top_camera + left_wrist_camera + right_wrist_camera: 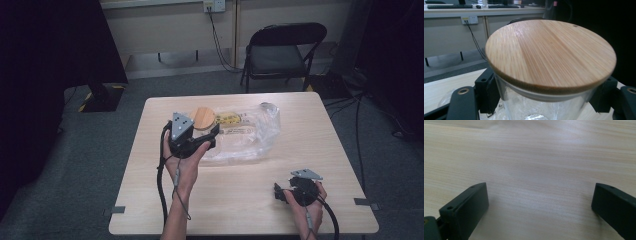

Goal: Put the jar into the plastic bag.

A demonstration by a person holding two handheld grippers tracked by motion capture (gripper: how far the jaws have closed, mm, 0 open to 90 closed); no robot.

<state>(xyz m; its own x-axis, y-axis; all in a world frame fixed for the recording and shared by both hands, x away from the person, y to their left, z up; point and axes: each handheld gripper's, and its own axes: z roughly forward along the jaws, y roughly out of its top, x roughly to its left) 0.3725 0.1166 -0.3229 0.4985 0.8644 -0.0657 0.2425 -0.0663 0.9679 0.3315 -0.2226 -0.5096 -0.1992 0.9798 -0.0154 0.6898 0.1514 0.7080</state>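
Counter (pixel 240 200), pale wood: crumpled clear plastic bag (pixel 250 135) with yellow-labelled packet at far middle. Glass jar (pixel 536 107), round bamboo lid (pixel 551 52), at bag's left edge, pinched between left gripper (pixel 200 137) fingers (pixel 485 92). Right gripper (pixel 539 212), near right, fingers spread above bare wood.

One table (pixel 240 200). On it: one glass jar (pixel 536 107) with one round wooden lid (pixel 202 118), one clear plastic bag (pixel 250 137) just right of the jar. Two grippers: left gripper (pixel 212 137) at the jar, right gripper (pixel 277 192) near the table's right front. One folding chair (pixel 280 52) behind the table.
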